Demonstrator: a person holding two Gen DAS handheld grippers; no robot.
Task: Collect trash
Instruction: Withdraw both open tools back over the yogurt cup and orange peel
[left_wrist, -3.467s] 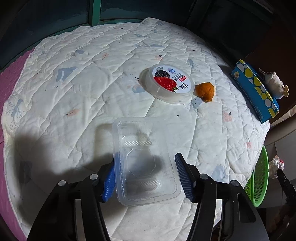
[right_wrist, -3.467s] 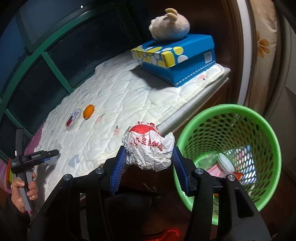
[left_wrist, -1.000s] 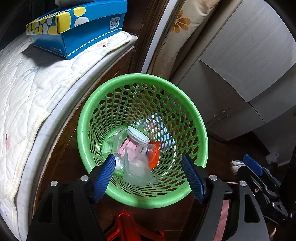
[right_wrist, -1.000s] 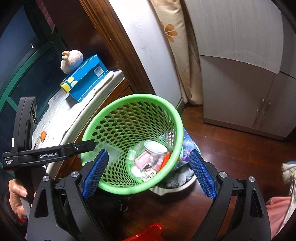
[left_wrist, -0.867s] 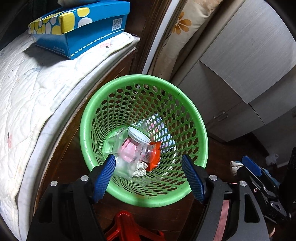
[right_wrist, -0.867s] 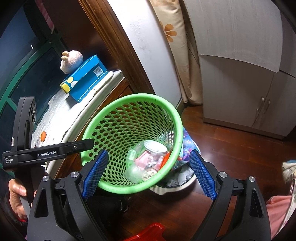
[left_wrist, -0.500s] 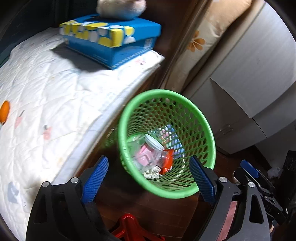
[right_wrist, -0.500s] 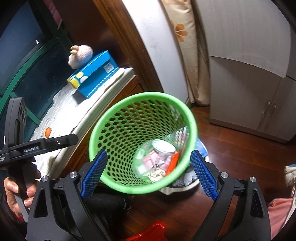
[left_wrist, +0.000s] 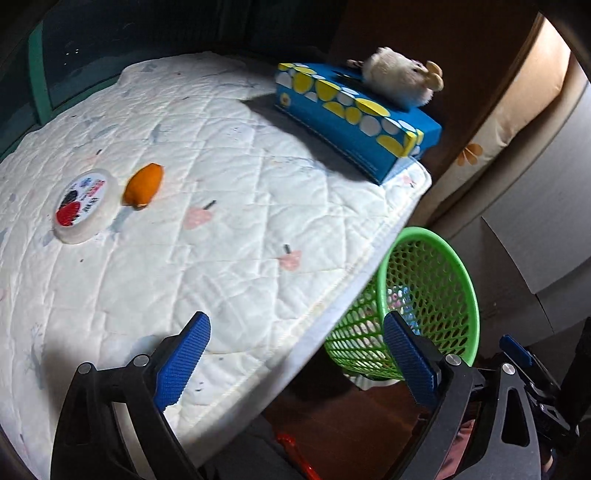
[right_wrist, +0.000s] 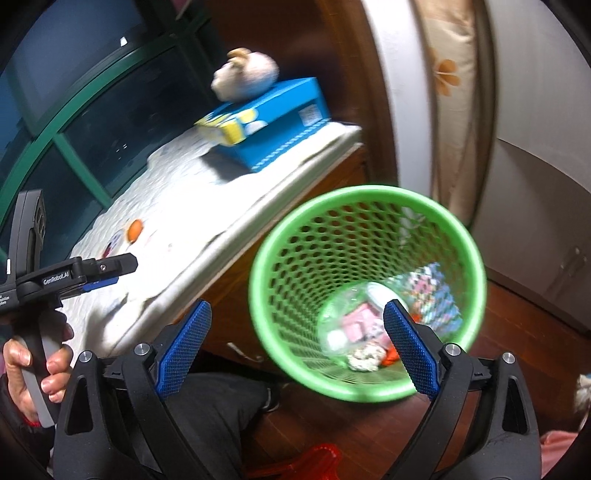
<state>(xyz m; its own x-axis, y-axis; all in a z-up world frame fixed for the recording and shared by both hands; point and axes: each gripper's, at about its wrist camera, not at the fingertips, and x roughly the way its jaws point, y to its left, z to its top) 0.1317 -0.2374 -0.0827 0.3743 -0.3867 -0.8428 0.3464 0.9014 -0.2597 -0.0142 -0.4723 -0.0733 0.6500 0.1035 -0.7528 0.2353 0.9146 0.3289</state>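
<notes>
My left gripper (left_wrist: 297, 360) is open and empty above the front edge of the white quilted mattress (left_wrist: 207, 229). On the mattress lie a round white lidded cup (left_wrist: 85, 205) with a strawberry label and an orange peel (left_wrist: 143, 184), both far to the left. My right gripper (right_wrist: 297, 349) is open and empty above the green mesh basket (right_wrist: 369, 295), which stands on the floor beside the bed and holds clear plastic containers and crumpled paper (right_wrist: 364, 325). The basket also shows in the left wrist view (left_wrist: 428, 306). The left gripper shows in the right wrist view (right_wrist: 107, 275).
A blue tissue box (left_wrist: 354, 118) with a plush toy (left_wrist: 400, 81) on it sits at the mattress's far right corner. A white cabinet (right_wrist: 546, 206) and a curtain (right_wrist: 450, 92) stand behind the basket. A red object (right_wrist: 317, 459) lies on the wooden floor.
The left gripper has swung from over the basket back over the mattress. The right gripper has stayed open over the basket and shifted a little closer.
</notes>
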